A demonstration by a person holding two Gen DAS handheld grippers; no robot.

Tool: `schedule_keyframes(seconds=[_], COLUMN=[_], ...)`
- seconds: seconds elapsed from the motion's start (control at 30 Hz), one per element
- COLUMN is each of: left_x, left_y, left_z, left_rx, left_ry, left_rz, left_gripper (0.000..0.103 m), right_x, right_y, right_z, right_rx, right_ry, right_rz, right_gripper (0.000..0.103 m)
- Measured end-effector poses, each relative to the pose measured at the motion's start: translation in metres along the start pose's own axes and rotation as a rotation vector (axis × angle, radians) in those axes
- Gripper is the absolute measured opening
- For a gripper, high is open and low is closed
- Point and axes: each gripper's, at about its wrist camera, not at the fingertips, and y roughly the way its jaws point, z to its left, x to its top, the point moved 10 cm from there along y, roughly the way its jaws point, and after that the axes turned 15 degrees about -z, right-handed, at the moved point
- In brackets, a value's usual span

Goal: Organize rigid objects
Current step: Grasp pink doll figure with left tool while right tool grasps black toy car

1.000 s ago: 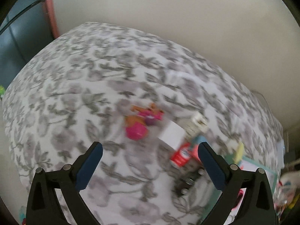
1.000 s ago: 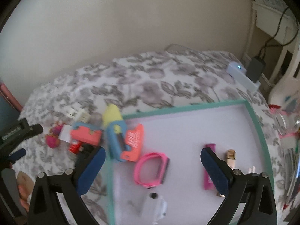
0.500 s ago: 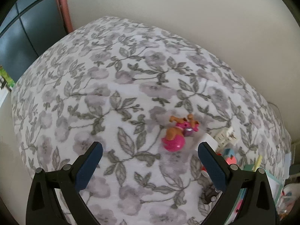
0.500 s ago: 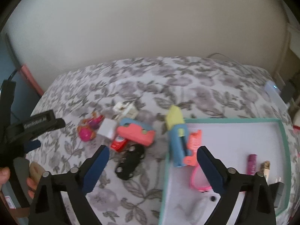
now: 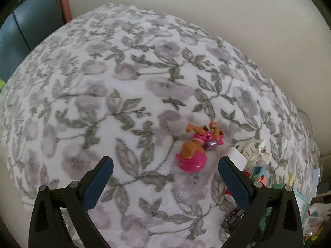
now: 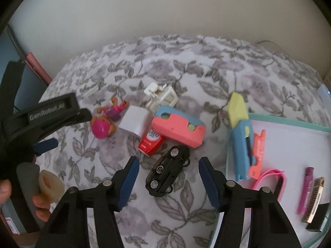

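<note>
A black toy car lies on the floral bedspread between the fingers of my right gripper. Its jaws are closing, with a gap still showing on each side of the car. A pink and orange toy figure lies on its side just ahead of my left gripper, nearer the right finger. The left jaws stand wide and hold nothing. The same figure shows at the left of the right wrist view.
Behind the car lie a red box, a white cube, a pink-and-blue case and a white clip. The teal-rimmed tray at right holds a pink band and a purple tube. A hand shows at left.
My right gripper has swung left from over the tray to the black car, and its jaws have narrowed. The left gripper has moved in on the pink figure.
</note>
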Motion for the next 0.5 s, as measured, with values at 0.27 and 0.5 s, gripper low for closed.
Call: schedule_keyframes(seconds=[0.27,0.5], left_x=[-0.005,-0.01], left_y=[0.026,0.043], left_z=[-0.014,-0.025], left_rx=[-0.017,-0.024], left_ry=[0.026,0.062], left_rz=[0.005,0.006], left_gripper=[0.101,0.09], right_x=[-0.014,-0.019], right_y=[0.025,0.041], right_z=[-0.002,-0.007], right_rx=[-0.021,-0.033], right_ry=[-0.011,-0.011], right_rz=[0.06,0.09], right_gripper=[0.063,0.059])
